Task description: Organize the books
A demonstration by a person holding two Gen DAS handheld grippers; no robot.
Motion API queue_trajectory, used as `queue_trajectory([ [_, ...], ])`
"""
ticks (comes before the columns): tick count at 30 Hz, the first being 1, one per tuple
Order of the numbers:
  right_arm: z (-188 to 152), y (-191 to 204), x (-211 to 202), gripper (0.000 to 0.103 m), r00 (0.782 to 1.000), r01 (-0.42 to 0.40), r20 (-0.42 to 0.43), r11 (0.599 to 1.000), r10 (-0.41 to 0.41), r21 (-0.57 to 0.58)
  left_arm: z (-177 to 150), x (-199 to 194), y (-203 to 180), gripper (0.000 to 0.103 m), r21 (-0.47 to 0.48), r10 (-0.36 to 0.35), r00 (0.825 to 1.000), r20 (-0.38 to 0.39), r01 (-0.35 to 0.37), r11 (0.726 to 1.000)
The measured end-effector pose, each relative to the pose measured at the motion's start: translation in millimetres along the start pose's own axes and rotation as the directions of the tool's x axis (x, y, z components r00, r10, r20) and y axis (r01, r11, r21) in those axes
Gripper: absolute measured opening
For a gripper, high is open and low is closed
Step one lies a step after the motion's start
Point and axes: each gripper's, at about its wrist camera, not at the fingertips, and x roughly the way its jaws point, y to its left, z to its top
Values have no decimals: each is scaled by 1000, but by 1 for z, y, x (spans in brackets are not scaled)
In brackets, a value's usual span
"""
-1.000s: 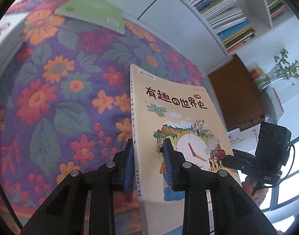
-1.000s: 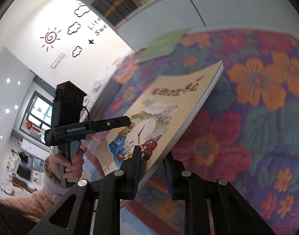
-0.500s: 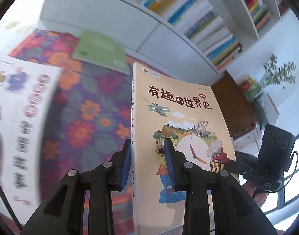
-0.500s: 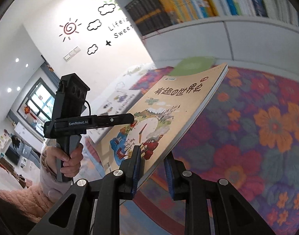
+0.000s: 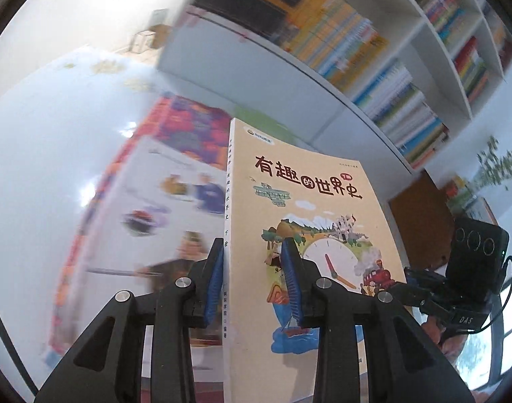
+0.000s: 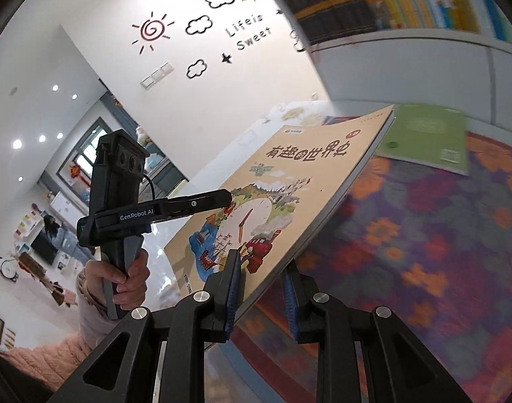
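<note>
A tan book with a clock picture (image 5: 309, 201) is held off the flowered cloth (image 6: 423, 235) by both grippers. My left gripper (image 5: 252, 262) is shut on it at the spine side, one blue pad on the spine and the other on the cover. My right gripper (image 6: 262, 268) is shut on the lower corner at the page edge of the same book (image 6: 289, 181). The right wrist view shows the left gripper's finger (image 6: 205, 201) lying on the cover, with a hand (image 6: 128, 275) around its handle. In the left wrist view, the right gripper's body (image 5: 474, 265) shows at the right.
A green book (image 6: 423, 137) lies flat on the cloth near the white cabinet. A white picture book (image 5: 161, 208), blurred, lies below to the left. Full bookshelves (image 5: 373, 67) rise behind. A brown board (image 5: 420, 221) and a plant (image 5: 497, 164) stand at the right.
Both grippers have carried the book up and away from the flowered cloth. The white picture book has slid into the left wrist view and the shelves fill more of both views.
</note>
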Motion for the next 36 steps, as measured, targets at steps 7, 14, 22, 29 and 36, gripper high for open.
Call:
queue_trajectory([
  [7, 5, -3, 56, 23, 998, -29, -60, 998, 32, 52, 2, 5, 42, 29, -33, 60, 998, -9, -60, 998],
  [14, 7, -3, 91, 23, 994, -21, -102, 992, 34, 122, 3, 9, 68, 29, -85, 72, 997, 11, -71, 994],
  [22, 1, -13, 103, 24, 988, -17, -148, 979, 48, 203, 8, 2, 69, 34, -52, 141, 990, 18, -140, 989],
  [29, 5, 1, 107, 32, 983, 48, -181, 987, -20, 151, 15, -12, 60, 36, -13, 198, 978, 62, -198, 980],
  [36, 9, 16, 115, 47, 973, 90, -218, 994, -73, 70, 11, -20, 60, 37, -12, 221, 973, 68, -220, 975],
])
